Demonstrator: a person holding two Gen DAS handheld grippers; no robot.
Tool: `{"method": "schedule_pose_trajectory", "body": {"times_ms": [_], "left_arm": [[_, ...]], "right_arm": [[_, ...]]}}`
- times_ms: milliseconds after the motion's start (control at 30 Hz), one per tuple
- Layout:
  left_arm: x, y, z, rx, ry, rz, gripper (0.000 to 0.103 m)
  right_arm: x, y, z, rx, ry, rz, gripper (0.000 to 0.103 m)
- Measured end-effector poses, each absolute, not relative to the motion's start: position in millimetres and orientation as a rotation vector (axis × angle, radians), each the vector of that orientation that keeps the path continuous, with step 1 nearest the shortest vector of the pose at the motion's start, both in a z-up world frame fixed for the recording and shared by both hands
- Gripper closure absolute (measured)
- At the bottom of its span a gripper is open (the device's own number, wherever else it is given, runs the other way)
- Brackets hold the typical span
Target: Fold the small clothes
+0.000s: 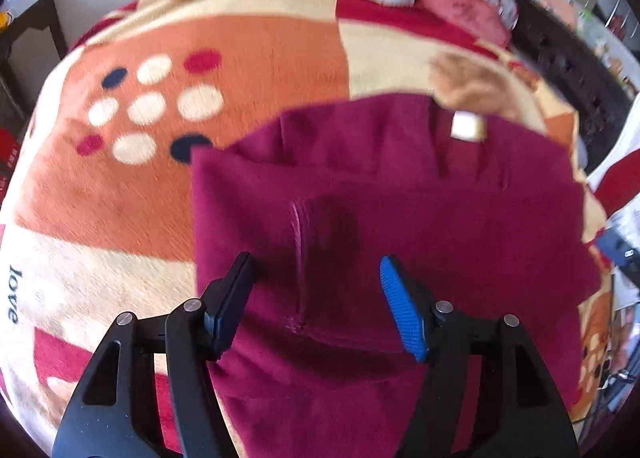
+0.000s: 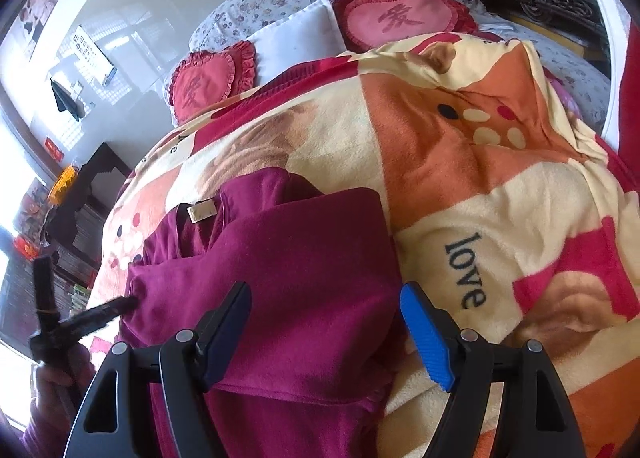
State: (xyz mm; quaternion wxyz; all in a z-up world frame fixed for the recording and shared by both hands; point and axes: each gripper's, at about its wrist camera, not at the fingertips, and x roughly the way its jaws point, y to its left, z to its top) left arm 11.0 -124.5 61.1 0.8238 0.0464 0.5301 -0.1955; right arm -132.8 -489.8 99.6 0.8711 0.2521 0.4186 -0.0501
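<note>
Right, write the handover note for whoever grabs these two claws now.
Left claw: open, holding nothing, above the maroon garment.
Right claw: open, empty, over the garment's near right part.
Garment: lies on the patterned blanket on the bed, partly folded, one layer laid across the body, collar label showing at the far end.
Done: first fold or folds.
Left: finish folding into a compact stack; how many folds remain is unclear from here.

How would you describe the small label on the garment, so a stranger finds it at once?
Start at the patterned blanket covering the bed. On it lies a partly folded magenta garment. Near its collar sits a small cream label, the only pale patch on that dark cloth.
</note>
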Motion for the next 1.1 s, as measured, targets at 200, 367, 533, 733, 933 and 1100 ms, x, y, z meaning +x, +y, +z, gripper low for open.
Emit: {"method": "schedule_pose_trajectory", "body": {"times_ms": [200, 367, 533, 733, 933, 1100], "left_arm": [[12.3, -118.5, 64.9, 0.014, 1.109, -0.45, 0.098], [15.5, -83.5, 106.3, -0.134, 1.009, -0.519, 0.099], [25.6, -57.5, 105.9, -0.13, 1.015, -0.427, 0.099], [16.4, -65.3, 73.0, -0.131, 1.104, -0.422, 0.099], [14.5, -74.0, 81.8, -0.109, 1.087, -0.447, 0.099], [11.6, -87.5, 68.4, -0.044, 1.1, -0.44, 0.099]], "right_arm": [[-135.5, -494.6, 99.3, 0.529, 0.872, -0.118, 0.028], [-134.5, -500.0, 99.6, 0.543, 0.856, -0.139, 0.028], [-128.2, -502.7, 99.3, 0.538, 0.848, -0.15, 0.019], [-102.2, -502.0, 78.2, 0.599, 0.912, -0.096, 0.019], [-87.1, -491.7, 80.7, 0.471, 0.93, -0.09, 0.084], [-91.1, -502.7, 78.4, 0.371, 0.936, -0.219, 0.102]]}}
